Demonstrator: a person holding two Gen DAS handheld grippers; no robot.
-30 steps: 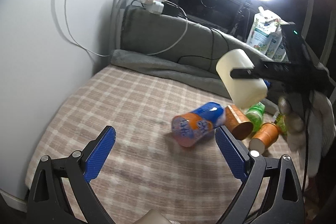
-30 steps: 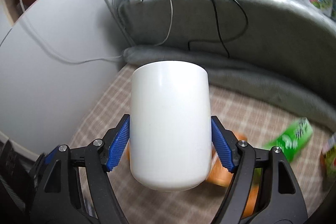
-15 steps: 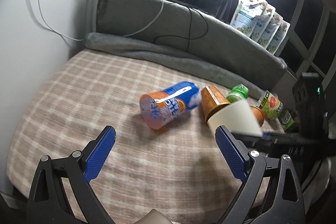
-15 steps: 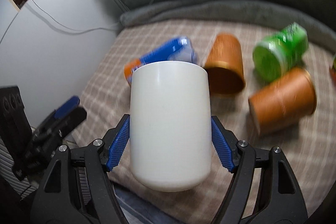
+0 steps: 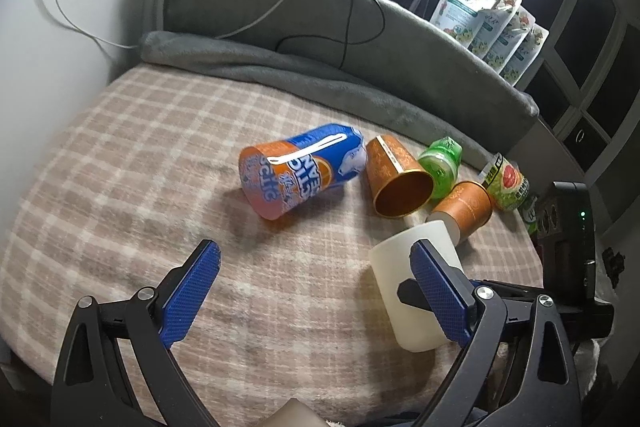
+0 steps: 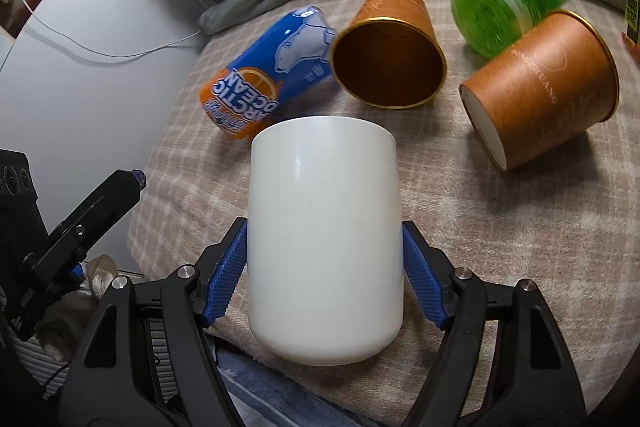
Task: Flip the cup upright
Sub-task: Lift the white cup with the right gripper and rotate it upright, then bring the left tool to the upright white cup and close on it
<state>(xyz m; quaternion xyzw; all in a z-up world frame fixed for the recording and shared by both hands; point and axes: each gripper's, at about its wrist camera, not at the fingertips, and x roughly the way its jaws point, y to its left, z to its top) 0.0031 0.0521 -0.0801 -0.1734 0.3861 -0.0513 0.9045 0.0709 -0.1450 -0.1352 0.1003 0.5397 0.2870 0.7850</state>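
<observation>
My right gripper [image 6: 324, 279] is shut on a plain white cup [image 6: 324, 239], its blue pads pressed on both sides. The cup is held low over the near edge of the plaid blanket [image 6: 500, 227]; whether it touches the blanket I cannot tell. In the left wrist view the same white cup [image 5: 404, 291] sits at the lower right, partly behind my left gripper's right pad [image 5: 436, 295], with the right gripper's black body behind it. My left gripper [image 5: 312, 287] is open and empty above the blanket.
On the blanket lie a blue-and-orange cup [image 5: 300, 171], two orange paper cups [image 5: 396, 175] [image 5: 464, 211] and a green cup [image 5: 440, 163], all on their sides. A labelled can [image 5: 508, 187] lies at the right. A grey cushion [image 5: 320, 11] with cables runs along the back.
My right gripper has carried the white cup down from high in the air to just over the blanket's near edge. My left gripper's view has swung to the right.
</observation>
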